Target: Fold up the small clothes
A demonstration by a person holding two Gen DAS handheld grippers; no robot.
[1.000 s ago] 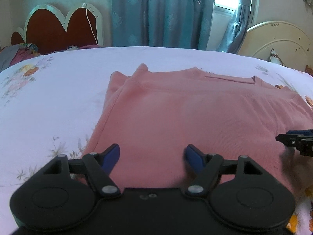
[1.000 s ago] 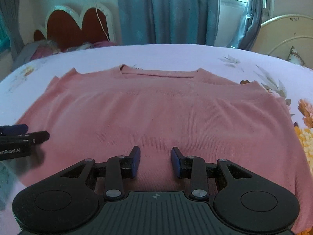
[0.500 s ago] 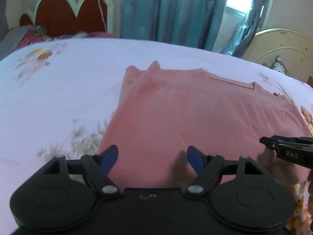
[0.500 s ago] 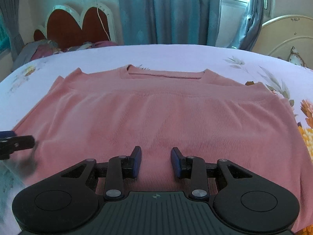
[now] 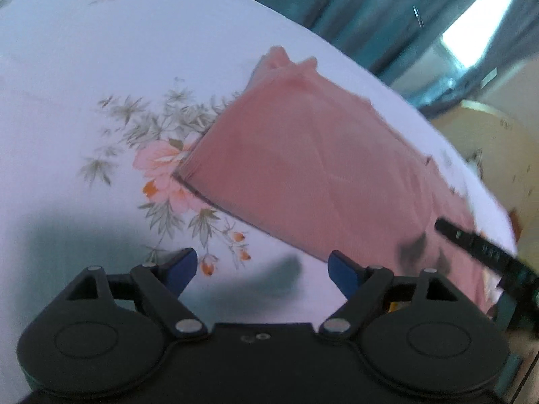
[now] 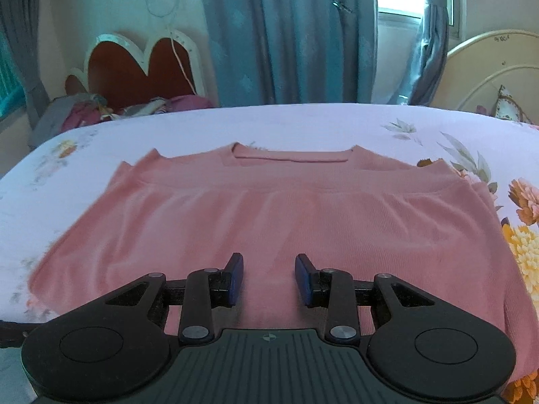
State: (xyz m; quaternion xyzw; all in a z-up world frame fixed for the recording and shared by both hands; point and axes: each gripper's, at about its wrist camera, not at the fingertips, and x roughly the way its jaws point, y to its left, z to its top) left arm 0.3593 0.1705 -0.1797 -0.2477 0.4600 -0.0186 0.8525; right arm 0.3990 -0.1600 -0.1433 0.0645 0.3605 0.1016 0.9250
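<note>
A pink knit top (image 6: 269, 219) lies flat on the flowered bedsheet (image 6: 303, 124), folded, with its neckline at the far side. My right gripper (image 6: 269, 262) hovers over its near middle, jaws apart with a clear gap and nothing between the pads. In the left wrist view the top (image 5: 303, 168) runs off slantwise to the right. My left gripper (image 5: 262, 259) is tilted over the bare sheet (image 5: 101, 67) just off the top's near left corner. Its jaws are wide and still opening, with nothing between them. A finger (image 5: 471, 245) of the right gripper shows over the top's near edge.
Beyond the bed stand a red heart-shaped headboard (image 6: 141, 67), blue curtains (image 6: 286, 33) and a cream headboard (image 6: 488, 67). A heap of other clothes (image 6: 84, 111) lies at the far left. Bare sheet stretches left of the top.
My left gripper has slid left off the pink top to its near left corner, rolled, and widened its jaws. It has left the right wrist view. The right gripper has lifted slightly.
</note>
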